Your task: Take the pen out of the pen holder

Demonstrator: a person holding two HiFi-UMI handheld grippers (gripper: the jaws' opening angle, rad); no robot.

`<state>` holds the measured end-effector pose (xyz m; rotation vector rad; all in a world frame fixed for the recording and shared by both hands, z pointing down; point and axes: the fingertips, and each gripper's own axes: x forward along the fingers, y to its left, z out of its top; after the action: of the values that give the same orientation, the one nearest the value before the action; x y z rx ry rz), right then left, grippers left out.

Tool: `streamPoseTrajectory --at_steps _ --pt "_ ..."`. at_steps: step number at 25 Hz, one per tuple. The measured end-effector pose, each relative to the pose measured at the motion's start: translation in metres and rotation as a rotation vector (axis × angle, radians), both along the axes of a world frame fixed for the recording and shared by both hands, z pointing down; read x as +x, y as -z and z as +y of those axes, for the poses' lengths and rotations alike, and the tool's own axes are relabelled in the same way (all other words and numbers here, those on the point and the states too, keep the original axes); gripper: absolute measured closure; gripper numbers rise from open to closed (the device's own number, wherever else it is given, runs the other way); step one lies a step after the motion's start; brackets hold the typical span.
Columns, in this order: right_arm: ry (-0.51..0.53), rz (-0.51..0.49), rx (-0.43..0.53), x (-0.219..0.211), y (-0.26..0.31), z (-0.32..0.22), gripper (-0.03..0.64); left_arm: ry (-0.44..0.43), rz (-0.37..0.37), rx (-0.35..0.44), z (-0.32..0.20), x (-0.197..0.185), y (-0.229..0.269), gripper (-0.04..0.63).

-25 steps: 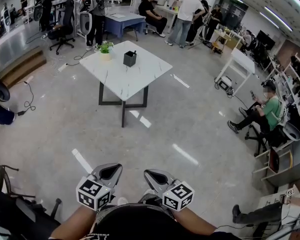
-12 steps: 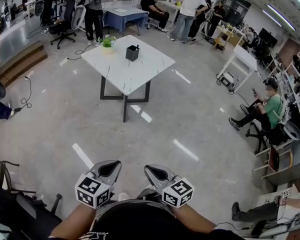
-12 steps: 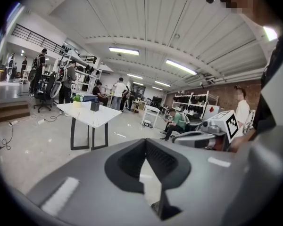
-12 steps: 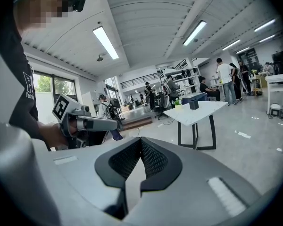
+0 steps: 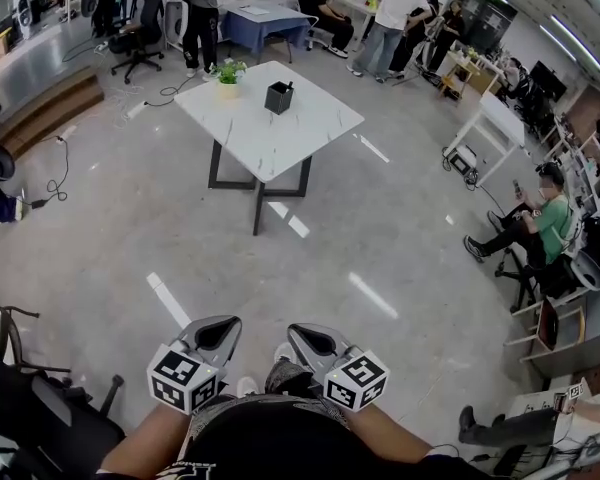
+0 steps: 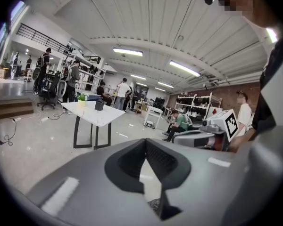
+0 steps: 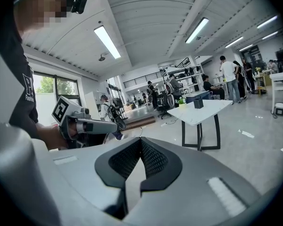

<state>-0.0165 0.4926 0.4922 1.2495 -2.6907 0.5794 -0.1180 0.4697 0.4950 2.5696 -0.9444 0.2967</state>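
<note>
Holding both tools low and near our body, we see the left gripper with its fingers clenched tip to tip on nothing. Just right of it is the right gripper, likewise clenched and empty. Both are well apart from the white tabletop across the floor. On its far side stand a potted plant at left and the black pen holder at right. The pen is too small to resolve.
</note>
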Motion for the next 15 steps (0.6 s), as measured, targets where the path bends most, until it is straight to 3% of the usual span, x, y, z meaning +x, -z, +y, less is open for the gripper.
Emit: streamPoseTrajectory --at_steps 15 --pt "-0.001 -0.019 -0.030 0.010 -0.010 -0.046 0.617 0.001 -0.014 -0.027 -0.040 0.012 -0.012 0.538"
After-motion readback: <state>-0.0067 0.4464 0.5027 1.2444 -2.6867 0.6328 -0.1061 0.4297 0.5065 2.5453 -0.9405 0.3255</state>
